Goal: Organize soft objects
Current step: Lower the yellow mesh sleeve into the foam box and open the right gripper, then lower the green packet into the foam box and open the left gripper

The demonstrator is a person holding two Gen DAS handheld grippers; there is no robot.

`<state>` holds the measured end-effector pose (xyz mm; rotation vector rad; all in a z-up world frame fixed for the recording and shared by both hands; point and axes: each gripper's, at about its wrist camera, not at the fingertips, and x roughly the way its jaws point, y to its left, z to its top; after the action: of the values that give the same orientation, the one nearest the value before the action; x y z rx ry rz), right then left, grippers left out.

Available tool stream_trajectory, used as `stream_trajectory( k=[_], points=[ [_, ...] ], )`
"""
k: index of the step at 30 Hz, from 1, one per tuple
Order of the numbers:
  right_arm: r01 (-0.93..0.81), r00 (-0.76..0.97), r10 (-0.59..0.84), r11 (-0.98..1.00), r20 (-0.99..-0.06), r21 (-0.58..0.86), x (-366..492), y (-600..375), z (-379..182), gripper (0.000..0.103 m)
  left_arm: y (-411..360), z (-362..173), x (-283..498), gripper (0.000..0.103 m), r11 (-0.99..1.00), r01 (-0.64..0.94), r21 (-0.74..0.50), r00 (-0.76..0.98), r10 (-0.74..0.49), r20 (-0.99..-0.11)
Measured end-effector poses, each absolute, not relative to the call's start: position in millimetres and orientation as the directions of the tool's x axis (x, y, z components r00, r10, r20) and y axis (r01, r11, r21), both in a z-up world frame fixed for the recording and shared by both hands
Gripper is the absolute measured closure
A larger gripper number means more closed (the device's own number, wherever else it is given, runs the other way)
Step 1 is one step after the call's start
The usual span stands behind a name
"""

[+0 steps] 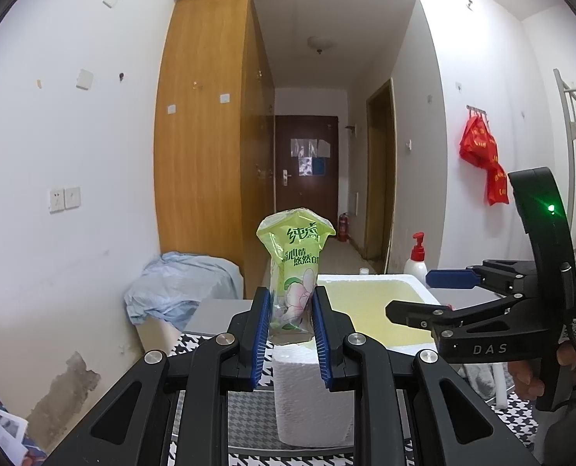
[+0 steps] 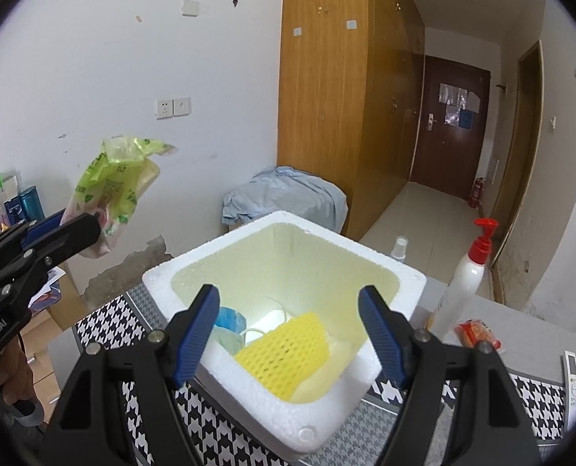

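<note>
My left gripper [image 1: 290,320] is shut on a green tissue pack [image 1: 294,268] and holds it upright above the near corner of a white foam box [image 1: 311,384]. In the right wrist view the pack [image 2: 111,190] hangs in the left gripper [image 2: 88,225] at the left, in the air beside the box [image 2: 249,396]. My right gripper [image 2: 288,334] is open and empty over the box's near rim; it also shows in the left wrist view [image 1: 428,295]. Inside the box lie a yellow foam net [image 2: 288,353], a blue-green soft pack [image 2: 229,322] and a white item [image 2: 272,320].
The box stands on a houndstooth cloth [image 2: 109,326]. A white pump bottle with a red top [image 2: 463,283], a red packet [image 2: 478,334] and a remote [image 2: 573,376] are to its right. A blue cloth heap [image 2: 284,198] lies behind. Bottles [image 2: 8,206] stand far left.
</note>
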<state>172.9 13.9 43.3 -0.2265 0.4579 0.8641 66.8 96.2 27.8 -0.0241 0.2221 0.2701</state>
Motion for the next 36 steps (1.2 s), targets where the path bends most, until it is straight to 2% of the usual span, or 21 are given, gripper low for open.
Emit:
stream_trajectory(
  k=[14, 23, 36],
  points=[
    [-0.761, 0.578, 0.679, 0.648, -0.453, 0.001, 172, -3, 46, 0.024, 98, 30, 73, 0.080, 0.970, -0.244, 0.015, 0.943, 0.241, -0.228],
    [-0.749, 0.600, 0.683, 0.663, -0.417, 0.009, 165, -21, 51, 0.006, 99, 30, 85, 0.080, 0.976, -0.216, 0.017, 0.945, 0.213, -0.248],
    [-0.718, 0.640, 0.662, 0.696, -0.389, 0.003, 162, -43, 54, 0.006, 87, 32, 99, 0.080, 0.986, -0.164, 0.027, 0.952, 0.166, -0.259]
  ],
)
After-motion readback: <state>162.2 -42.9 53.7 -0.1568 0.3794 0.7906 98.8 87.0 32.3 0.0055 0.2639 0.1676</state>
